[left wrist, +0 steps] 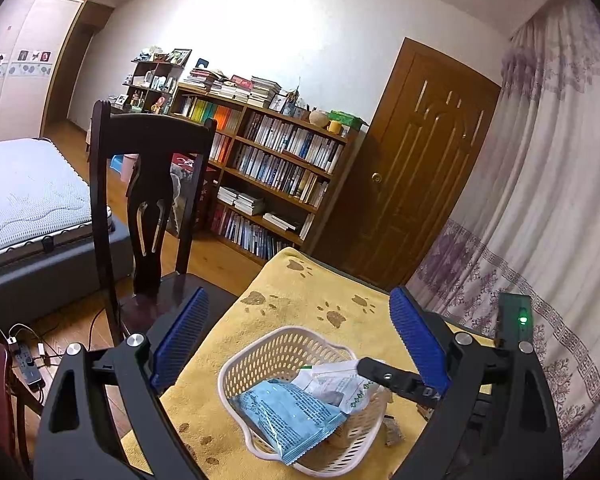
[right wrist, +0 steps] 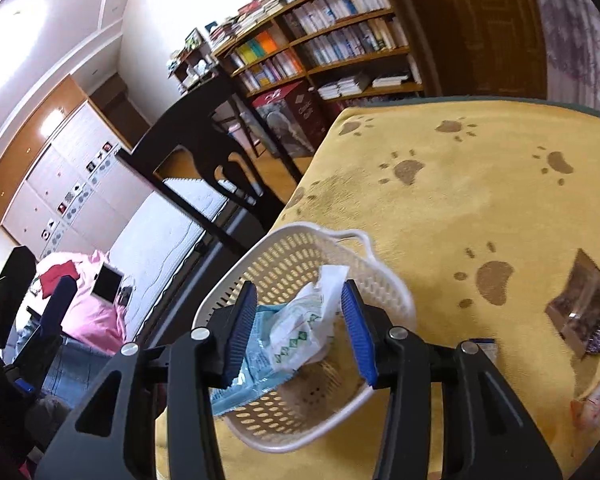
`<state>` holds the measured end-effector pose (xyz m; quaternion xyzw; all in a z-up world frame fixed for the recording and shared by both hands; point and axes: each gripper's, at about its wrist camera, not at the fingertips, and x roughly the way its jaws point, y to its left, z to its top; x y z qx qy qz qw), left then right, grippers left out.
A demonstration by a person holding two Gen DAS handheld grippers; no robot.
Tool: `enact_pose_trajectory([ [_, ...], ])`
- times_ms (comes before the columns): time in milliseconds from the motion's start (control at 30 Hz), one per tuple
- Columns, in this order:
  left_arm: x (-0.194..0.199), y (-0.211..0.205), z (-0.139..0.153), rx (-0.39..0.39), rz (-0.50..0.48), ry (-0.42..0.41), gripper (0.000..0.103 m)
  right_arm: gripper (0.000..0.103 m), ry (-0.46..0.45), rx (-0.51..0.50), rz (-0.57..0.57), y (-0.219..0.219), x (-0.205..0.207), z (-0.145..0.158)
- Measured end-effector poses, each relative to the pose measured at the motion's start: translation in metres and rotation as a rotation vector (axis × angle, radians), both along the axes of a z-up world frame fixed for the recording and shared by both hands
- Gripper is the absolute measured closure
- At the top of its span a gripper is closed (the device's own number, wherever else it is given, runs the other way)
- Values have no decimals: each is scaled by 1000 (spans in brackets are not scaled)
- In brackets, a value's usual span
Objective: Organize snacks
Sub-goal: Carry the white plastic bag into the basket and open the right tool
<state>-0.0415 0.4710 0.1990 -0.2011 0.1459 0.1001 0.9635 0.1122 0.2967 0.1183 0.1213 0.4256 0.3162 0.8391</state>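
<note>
Where basket [right wrist: 300, 248] sits, white packet [right wrist: 304, 320] stands upright between parted jaws.

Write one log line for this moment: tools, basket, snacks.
left tool: open, empty | right tool: open over basket | in basket: blue packet, white packet

Your right gripper [right wrist: 300, 332] hangs open over the basket [right wrist: 396, 300]; a white packet [right wrist: 304, 328] sits between its pads. More snacks [right wrist: 584, 312] lie at the frame's right edge.
</note>
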Motion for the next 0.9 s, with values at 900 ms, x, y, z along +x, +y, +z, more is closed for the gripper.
enact_pose_trajectory([
  [900,3,-10,-1,13,-31,5,10,56,-2,4,8,-10,-36,-24],
])
